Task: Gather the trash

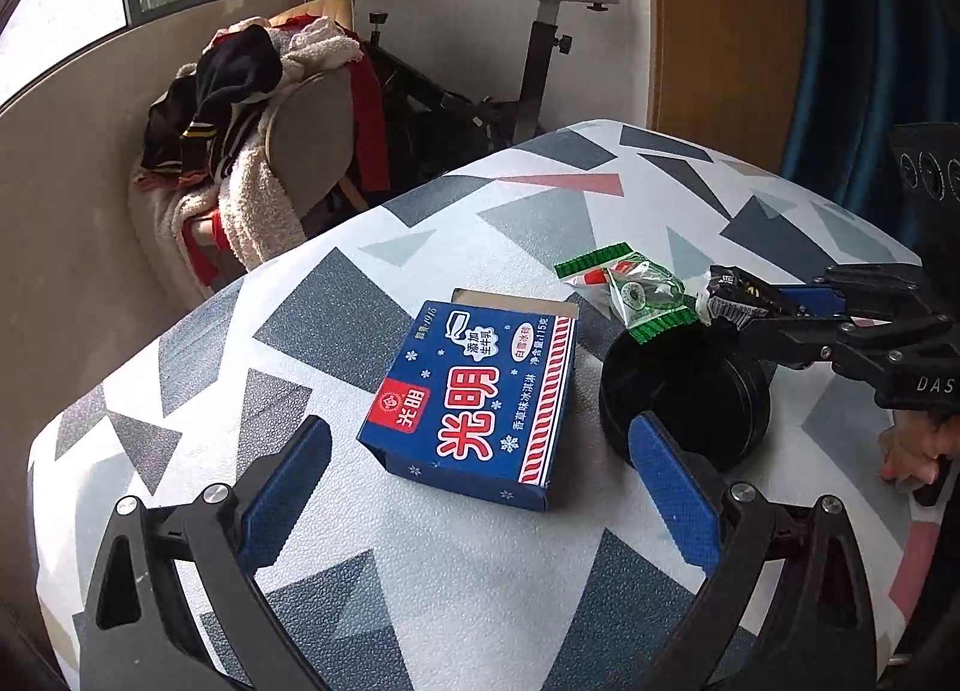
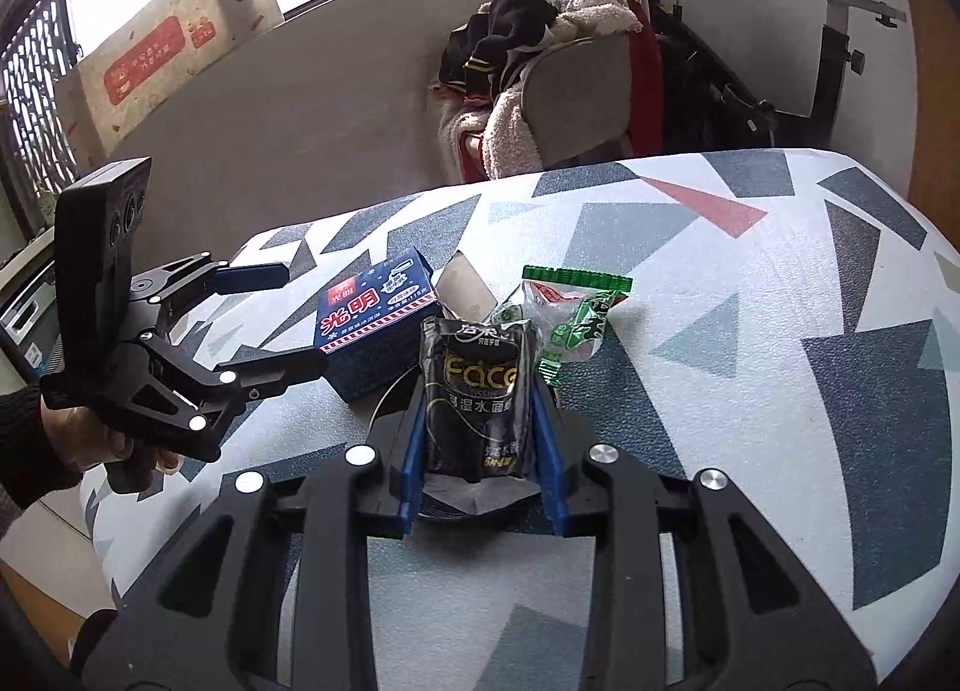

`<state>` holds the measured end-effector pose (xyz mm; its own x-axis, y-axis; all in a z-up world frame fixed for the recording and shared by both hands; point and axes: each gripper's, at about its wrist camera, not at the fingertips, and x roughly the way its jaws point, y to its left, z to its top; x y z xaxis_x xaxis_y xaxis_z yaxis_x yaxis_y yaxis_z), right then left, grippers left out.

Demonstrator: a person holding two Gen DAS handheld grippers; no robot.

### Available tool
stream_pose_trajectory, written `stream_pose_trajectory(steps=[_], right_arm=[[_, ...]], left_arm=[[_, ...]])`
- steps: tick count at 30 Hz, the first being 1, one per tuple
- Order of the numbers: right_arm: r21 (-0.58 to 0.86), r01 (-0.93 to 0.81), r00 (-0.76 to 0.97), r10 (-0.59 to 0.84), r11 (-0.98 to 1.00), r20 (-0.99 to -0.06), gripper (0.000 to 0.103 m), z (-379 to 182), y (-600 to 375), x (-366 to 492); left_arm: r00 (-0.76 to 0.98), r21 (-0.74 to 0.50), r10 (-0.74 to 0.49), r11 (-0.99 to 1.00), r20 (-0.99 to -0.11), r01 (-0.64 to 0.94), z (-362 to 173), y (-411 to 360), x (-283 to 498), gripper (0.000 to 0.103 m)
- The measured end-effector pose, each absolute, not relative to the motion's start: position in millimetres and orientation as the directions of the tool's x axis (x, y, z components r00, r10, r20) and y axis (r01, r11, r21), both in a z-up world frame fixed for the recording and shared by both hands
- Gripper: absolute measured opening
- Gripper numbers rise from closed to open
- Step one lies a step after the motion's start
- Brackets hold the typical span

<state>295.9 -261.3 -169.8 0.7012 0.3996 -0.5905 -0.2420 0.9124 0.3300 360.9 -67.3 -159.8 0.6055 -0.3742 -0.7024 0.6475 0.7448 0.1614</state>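
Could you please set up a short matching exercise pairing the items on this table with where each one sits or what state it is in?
Things:
1. black tissue pack
2. blue ice cream box
3. green wrapper
4. left gripper

States or places:
A. open, with nothing between its fingers
B. lying on the table beyond the black bin
C. clamped in the right gripper above the bin
D. lying flat on the patterned tablecloth, left of the bin

Pairs: 1-C, 2-D, 3-B, 4-A
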Motion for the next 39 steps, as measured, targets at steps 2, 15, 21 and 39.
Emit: stream_pose_trajectory(steps=[2,15,21,39], right_arm=[[0.333,-0.246,0.696,0.405,0.910,-0.593,0.033,-171,-262,298],[0.336,-0.267,0.688,0.423,0.903,-0.589,0.033,-170,-261,298],[0.315,-0.282,0.691,0.419,0.906,-0.589,0.033,-169,-257,295],[0.110,-0.313,0.705,0.309,0.943,-0.638,0.033,-149,-221,271]], left_arm=[[0.624,0.220,-0.376,0.709,-0.685,0.669,-161,-77,362,0.097],[0.487,0.133,-0.289,0.736,-0.824,0.663,-200,-95,415,0.097],[0.493,0.010,-0.310,0.840,-0.813,0.543,-185,-67,404,0.080],[0.586,-0.200,-0.337,0.937,-0.737,0.287,-147,11,220,0.078]])
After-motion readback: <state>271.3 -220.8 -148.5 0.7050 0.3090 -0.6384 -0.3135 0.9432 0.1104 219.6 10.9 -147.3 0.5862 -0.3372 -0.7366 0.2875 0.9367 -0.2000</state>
